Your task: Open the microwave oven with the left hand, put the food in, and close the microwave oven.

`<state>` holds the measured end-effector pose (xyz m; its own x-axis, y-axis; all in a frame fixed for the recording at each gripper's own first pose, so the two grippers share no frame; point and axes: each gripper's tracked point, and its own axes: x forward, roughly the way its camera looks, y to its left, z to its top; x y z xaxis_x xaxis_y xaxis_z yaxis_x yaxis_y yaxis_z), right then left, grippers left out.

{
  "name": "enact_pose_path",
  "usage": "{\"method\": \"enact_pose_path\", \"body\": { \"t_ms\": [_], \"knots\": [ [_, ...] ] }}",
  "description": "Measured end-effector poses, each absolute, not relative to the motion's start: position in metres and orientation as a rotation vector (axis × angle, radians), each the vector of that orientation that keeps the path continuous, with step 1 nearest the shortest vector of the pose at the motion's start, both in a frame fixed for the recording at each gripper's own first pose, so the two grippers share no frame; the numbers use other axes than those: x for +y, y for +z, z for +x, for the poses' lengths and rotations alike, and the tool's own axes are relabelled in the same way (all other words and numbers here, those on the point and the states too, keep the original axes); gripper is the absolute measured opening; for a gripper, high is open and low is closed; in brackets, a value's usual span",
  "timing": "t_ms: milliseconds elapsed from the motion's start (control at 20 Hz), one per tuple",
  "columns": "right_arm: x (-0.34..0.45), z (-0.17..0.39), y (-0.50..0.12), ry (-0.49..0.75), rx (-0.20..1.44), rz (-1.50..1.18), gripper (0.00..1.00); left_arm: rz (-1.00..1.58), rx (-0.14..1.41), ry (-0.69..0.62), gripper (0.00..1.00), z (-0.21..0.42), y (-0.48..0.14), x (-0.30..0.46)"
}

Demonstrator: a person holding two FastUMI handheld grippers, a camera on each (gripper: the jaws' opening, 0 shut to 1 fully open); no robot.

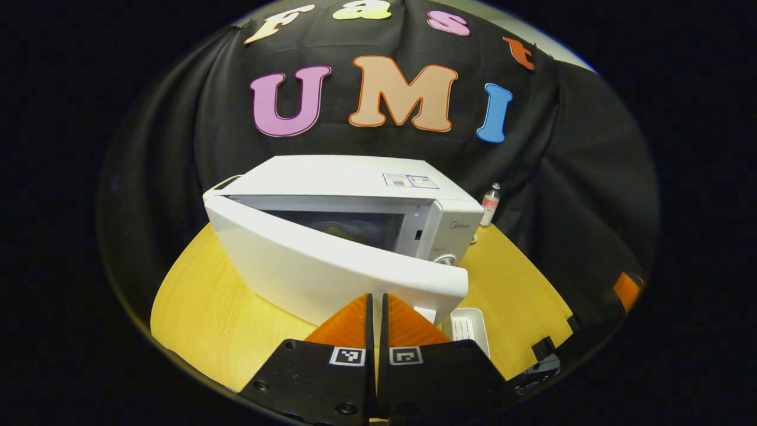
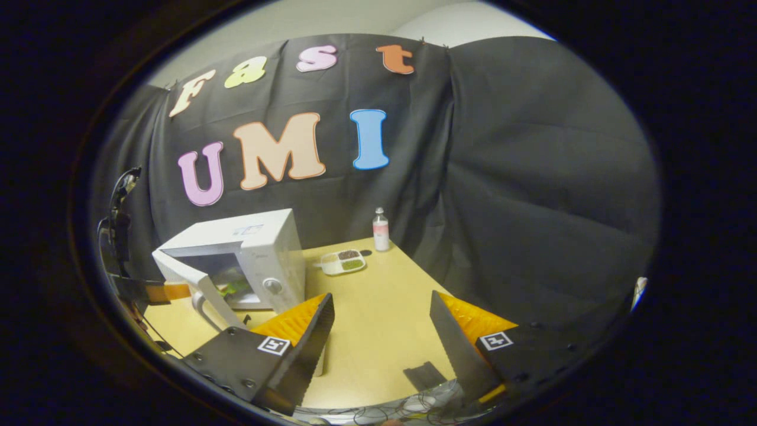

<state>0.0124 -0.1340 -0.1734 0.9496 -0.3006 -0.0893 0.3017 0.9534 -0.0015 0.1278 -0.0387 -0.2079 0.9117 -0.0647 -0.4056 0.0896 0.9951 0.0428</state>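
The white microwave [image 1: 355, 177] stands on the yellow table [image 1: 201, 307] with its door [image 1: 307, 266] swung partly out from the left hinge. My left gripper [image 1: 376, 299] is shut, tips against the door's outer face, nothing visible between them. In the right gripper view the left gripper's orange finger [image 2: 168, 291] meets the outside of the door [image 2: 195, 284] by the handle [image 2: 201, 307]. Something green [image 2: 233, 289] lies inside the microwave [image 2: 254, 248]. A divided food tray [image 2: 343, 262] rests on the table to its right. My right gripper [image 2: 381, 299] hangs open over the table, holding nothing.
A small bottle [image 2: 380, 229] stands at the table's far edge, also seen behind the microwave's right corner [image 1: 490, 204]. A white tray [image 1: 469, 325] lies on the table below the door's free edge. Cables [image 2: 408, 408] lie at the near edge.
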Motion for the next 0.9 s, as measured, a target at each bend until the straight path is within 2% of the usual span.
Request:
{"method": "enact_pose_path", "body": {
  "t_ms": [100,650,900],
  "knots": [
    [-0.139,0.017,-0.175,-0.308,0.091,0.006,0.92,0.052,0.409,-0.079,0.01,0.143,-0.206,-0.044],
    [-0.152,0.019,-0.168,-0.346,0.08,-0.001,0.92,0.038,0.379,-0.109,0.02,0.204,-0.199,-0.078],
    [-0.155,0.016,-0.171,-0.369,0.083,0.028,0.92,0.052,0.368,-0.113,0.0,0.218,-0.199,-0.081]
  ]
}}
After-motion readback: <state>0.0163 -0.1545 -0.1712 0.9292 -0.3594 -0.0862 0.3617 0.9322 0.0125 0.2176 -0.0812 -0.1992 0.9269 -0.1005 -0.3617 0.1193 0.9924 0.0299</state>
